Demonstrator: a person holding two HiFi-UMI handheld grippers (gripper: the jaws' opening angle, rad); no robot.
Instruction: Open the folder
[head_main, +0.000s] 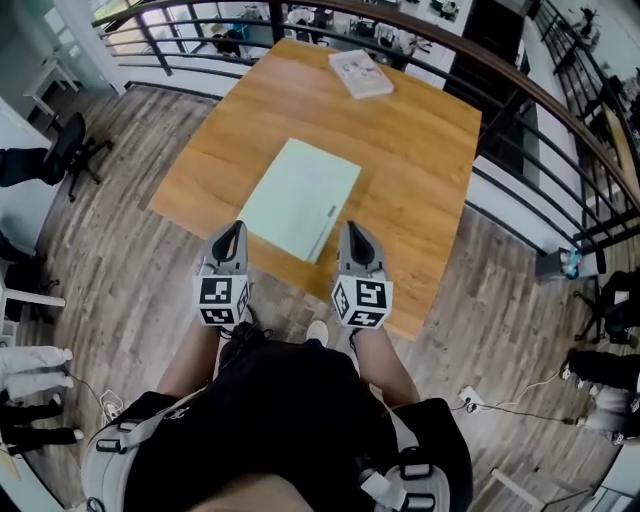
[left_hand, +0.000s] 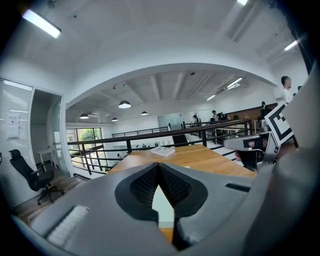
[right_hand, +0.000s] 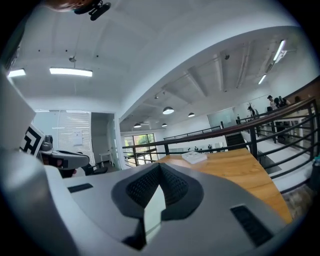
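A pale green folder (head_main: 300, 197) lies flat and closed on the wooden table (head_main: 420, 150), near its front edge. My left gripper (head_main: 237, 229) hovers at the folder's near left corner, jaws shut with nothing in them. My right gripper (head_main: 349, 230) is level with it at the folder's near right corner, also shut and empty. In the left gripper view the shut gripper (left_hand: 158, 167) shows a sliver of the green folder (left_hand: 162, 205) through the gap below its pads. The right gripper view shows the shut gripper (right_hand: 160, 167) and the same pale folder (right_hand: 154, 212) beyond it.
A white book (head_main: 361, 73) lies at the table's far edge. A black metal railing (head_main: 530, 110) runs around the back and right of the table. An office chair (head_main: 70, 150) stands at the left, on wooden flooring.
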